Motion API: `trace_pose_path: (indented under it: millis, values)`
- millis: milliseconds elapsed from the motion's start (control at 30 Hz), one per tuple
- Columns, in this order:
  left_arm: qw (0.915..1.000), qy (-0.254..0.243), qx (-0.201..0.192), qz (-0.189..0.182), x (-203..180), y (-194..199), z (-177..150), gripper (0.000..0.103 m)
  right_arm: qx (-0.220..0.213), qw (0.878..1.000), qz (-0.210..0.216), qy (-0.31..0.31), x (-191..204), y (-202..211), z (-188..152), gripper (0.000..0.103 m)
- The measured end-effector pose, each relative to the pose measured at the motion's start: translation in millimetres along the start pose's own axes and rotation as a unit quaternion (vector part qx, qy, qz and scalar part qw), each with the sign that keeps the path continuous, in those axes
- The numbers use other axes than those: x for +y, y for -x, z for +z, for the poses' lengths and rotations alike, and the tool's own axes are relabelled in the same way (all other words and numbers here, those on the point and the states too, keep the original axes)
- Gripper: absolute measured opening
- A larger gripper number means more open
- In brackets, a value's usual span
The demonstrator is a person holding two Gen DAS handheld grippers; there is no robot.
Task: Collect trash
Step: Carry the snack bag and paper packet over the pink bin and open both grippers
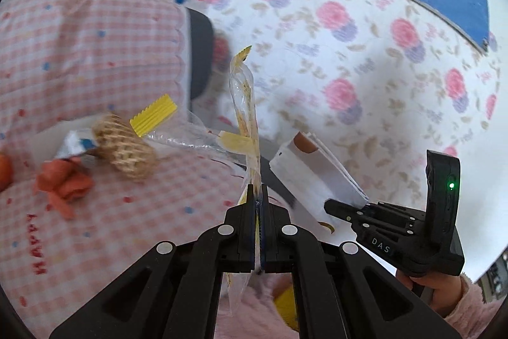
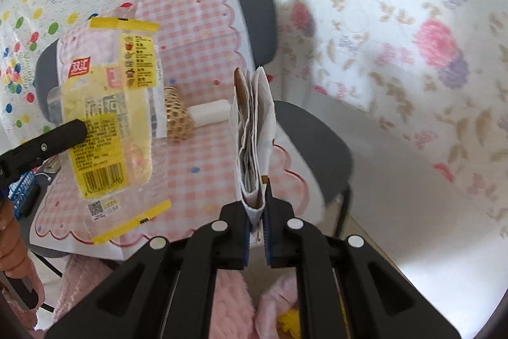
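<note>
My left gripper (image 1: 256, 189) is shut on a clear plastic wrapper with yellow bands (image 1: 244, 116), which stands edge-on above the jaws. The right wrist view shows that wrapper (image 2: 117, 123) flat-on, with the left gripper (image 2: 76, 129) gripping it from the left. My right gripper (image 2: 257, 199) is shut on a folded wad of white paper (image 2: 254, 132) that sticks up from the jaws. From the left wrist, the right gripper (image 1: 330, 204) and its paper (image 1: 317, 170) sit at lower right. A tan foam net (image 1: 127, 148), orange peel (image 1: 63, 183) and a foil scrap (image 1: 73, 145) lie on the pink checked cloth (image 1: 95, 53).
The pink cloth (image 2: 197, 30) covers a grey chair seat (image 2: 314, 132), with the foam net (image 2: 177, 113) and a white roll (image 2: 209, 113) on it. A yellow crimped strip with clear film (image 1: 155, 113) lies beside the net. Floral fabric (image 2: 397, 69) fills the right. A blue basket (image 2: 22, 189) sits at far left.
</note>
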State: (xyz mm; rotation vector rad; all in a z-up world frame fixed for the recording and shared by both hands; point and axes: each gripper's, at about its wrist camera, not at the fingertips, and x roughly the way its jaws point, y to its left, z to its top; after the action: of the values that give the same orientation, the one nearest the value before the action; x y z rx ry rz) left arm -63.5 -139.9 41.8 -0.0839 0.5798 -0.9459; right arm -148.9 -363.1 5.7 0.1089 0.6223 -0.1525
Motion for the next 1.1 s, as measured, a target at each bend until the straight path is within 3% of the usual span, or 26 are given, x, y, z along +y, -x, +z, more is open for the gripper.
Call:
trace_pose_path:
  millis: [233, 567, 1000, 1100]
  values:
    - [0.9982, -0.040, 0.023, -0.037, -43.4, -32.0, -23.7, 0.002, 0.013, 0.998, -0.053, -0.018, -31.8, 24.8, -27.1, 0.007]
    - [0.9896, -0.058, 0.077, -0.107, -86.1, -78.2, -50.3, 0.002, 0.055, 0.992, -0.101, -0.049, -72.9, 43.2, -79.4, 0.007]
    - [0.9769, -0.081, 0.166, -0.107, -108.5, -142.0, -83.2, 0.005, 0.126, 0.980, -0.127, -0.086, -114.4, 18.6, -118.1, 0.007]
    - [0.9757, -0.086, 0.177, -0.096, -109.7, -148.3, -86.5, 0.025, 0.137, 0.978, -0.125, -0.094, -119.4, 13.2, -124.2, 0.007]
